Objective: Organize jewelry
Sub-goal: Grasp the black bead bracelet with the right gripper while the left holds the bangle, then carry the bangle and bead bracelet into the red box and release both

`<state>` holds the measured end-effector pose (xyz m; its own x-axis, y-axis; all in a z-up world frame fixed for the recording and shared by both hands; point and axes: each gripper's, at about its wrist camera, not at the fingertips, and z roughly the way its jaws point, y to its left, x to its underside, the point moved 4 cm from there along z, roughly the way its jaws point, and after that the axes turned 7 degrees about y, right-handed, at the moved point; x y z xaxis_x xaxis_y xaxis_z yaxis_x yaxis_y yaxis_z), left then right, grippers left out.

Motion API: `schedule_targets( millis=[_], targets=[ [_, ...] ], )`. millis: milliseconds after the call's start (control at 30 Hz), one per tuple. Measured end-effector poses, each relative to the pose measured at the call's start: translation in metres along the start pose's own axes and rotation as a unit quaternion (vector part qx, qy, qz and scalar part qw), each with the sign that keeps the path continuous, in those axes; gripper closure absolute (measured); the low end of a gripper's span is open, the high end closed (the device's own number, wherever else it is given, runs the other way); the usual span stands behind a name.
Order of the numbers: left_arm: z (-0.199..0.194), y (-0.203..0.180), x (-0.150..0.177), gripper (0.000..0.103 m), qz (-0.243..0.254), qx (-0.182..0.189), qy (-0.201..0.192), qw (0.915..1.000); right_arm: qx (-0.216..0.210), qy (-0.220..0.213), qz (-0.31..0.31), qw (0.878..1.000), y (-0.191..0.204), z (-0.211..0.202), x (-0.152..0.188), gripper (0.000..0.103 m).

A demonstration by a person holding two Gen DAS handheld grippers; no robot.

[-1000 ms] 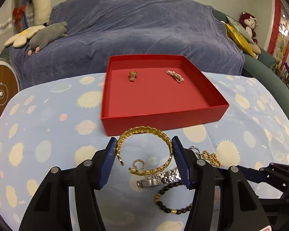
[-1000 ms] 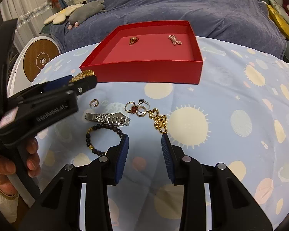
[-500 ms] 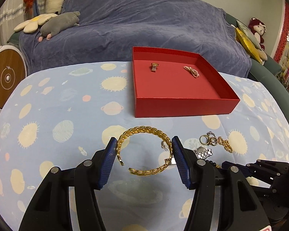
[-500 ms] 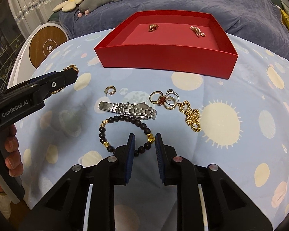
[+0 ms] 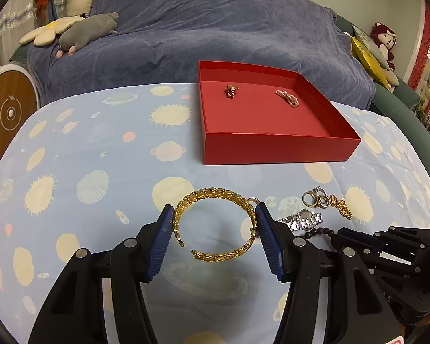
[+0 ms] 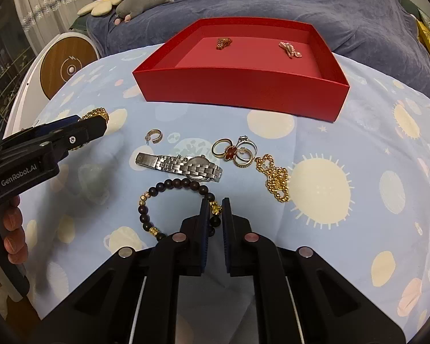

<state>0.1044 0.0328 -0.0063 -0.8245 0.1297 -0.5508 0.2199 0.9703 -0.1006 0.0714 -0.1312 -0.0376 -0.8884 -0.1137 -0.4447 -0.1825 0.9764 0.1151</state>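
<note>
My left gripper (image 5: 215, 223) is shut on a gold braided bangle (image 5: 215, 197), held above the tablecloth to the left of the red box (image 5: 275, 150). My right gripper (image 6: 214, 213) is closed on the dark bead bracelet (image 6: 183, 184), which lies on the cloth. Beside it lie a silver watch (image 6: 183, 164), a cluster of rings (image 6: 235, 150), a gold chain (image 6: 275, 177) and a small ear cuff (image 6: 154, 137). The box (image 6: 243, 86) holds a small gold piece (image 6: 223, 43) and a pink bead piece (image 6: 289, 49).
The table has a pale blue cloth with suns and planets (image 5: 94, 183). A sofa under a blue-grey throw (image 5: 200, 28) stands behind it, with plush toys (image 5: 86, 31) on the left. A round white and wood device (image 6: 68, 67) stands at the far left.
My left gripper has carried the bangle leftward, away from the jewelry pile. My right gripper has moved down over the bead bracelet and closed from open onto it.
</note>
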Motion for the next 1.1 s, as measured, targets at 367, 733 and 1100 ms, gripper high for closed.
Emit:
schedule_targets(
  millis=[367, 733, 1100],
  targets=[
    [-0.004, -0.014, -0.005, 0.047, 0.009, 0.005, -0.012, 0.9999, 0.007, -0.056, 0.011, 0.998, -0.012, -0.041, -0.015, 0.095],
    [-0.028, -0.033, -0.056, 0.047, 0.011, 0.024, -0.049, 0.9984, 0.012, -0.124, 0.049, 0.991, -0.053, -0.090, -0.081, 0.095],
    [0.036, -0.049, -0.151, 0.047, 0.020, 0.004, -0.055, 0.9983, 0.008, -0.110, 0.074, 0.991, -0.080, -0.029, -0.176, 0.095]
  ],
)
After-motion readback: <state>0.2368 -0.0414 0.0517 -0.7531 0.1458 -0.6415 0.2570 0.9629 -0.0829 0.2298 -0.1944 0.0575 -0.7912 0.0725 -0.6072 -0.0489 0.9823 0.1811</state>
